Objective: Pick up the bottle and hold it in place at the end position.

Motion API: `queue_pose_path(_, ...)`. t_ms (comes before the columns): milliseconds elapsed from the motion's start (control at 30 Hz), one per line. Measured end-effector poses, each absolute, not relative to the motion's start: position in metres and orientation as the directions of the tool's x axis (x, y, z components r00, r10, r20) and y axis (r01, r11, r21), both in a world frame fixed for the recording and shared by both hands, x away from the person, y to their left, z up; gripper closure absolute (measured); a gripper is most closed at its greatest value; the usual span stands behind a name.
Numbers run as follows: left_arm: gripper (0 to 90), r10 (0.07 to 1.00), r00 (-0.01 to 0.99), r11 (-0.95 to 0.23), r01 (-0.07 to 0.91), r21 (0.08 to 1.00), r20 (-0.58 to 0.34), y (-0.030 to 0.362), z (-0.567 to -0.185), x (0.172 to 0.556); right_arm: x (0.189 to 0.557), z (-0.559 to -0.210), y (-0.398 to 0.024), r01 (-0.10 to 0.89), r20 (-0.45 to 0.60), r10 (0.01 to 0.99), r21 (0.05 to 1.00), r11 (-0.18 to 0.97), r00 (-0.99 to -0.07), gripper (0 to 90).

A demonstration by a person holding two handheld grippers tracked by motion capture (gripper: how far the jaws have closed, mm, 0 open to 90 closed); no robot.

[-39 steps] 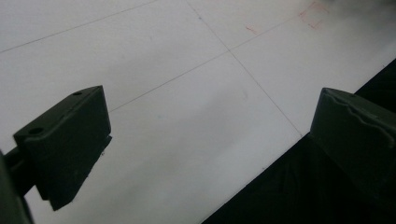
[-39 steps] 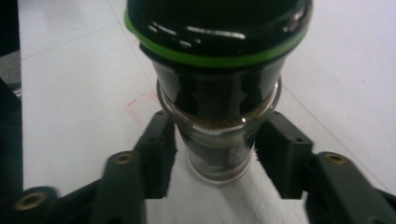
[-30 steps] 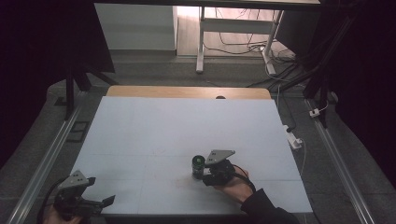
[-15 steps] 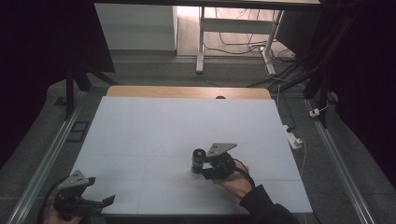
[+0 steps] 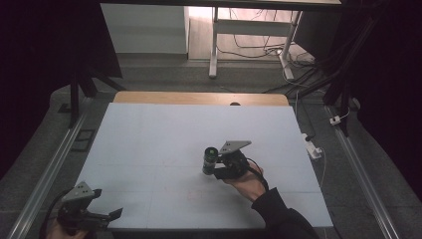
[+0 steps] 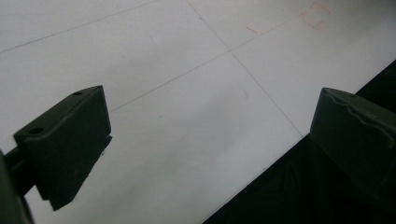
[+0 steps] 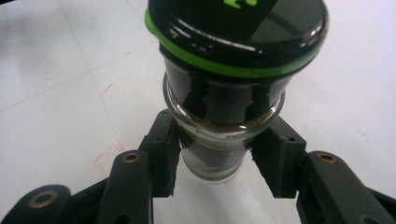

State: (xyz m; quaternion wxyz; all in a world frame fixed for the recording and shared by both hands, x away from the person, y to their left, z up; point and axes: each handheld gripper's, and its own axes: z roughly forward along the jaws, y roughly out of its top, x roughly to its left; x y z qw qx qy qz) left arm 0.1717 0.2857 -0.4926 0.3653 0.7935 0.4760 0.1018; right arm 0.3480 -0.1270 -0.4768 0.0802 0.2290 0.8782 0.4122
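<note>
White foam-board table (image 5: 164, 144), faint seam lines and a few red marks; dark floor with cables at 12 o'clock beyond its far edge.

Right gripper (image 5: 215, 165) – near table centre, slightly toward 5 o'clock – pinches a dark glass jar (image 5: 209, 160) with a black lid and green ring. In the right gripper view both pads press the jar (image 7: 224, 116) on its glass body below the neck; jar upright, base clear of the board.

Left gripper (image 5: 112, 214) at 7 o'clock, at the near edge, well apart from the jar. Left gripper view: 2 jaws spread wide, nothing between them – bare board and the table's dark edge beneath.
</note>
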Motion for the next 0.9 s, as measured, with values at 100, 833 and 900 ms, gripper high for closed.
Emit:
queue_pose_path(100, 0.1, 0.83, 0.526, -0.28, 0.681, 0.677, -0.187, 0.286, -0.493, 0.172, 0.354, -0.475, -0.125, 0.33, 0.037, 0.472, 0.761, 0.558, -0.881, 52.9)
queue_pose_path(833, 0.1, 0.829, 0.527, -0.279, 0.681, 0.677, -0.189, 0.286, -0.493, 0.173, 0.403, -0.473, -0.105, 0.32, -0.017, 0.504, 0.755, 0.573, -0.863, 52.9)
queue_pose_path(900, 0.1, 0.829, 0.527, -0.278, 0.681, 0.677, -0.19, 0.286, -0.493, 0.173, 0.407, -0.473, -0.103, 0.323, -0.016, 0.508, 0.754, 0.572, -0.861, 52.9)
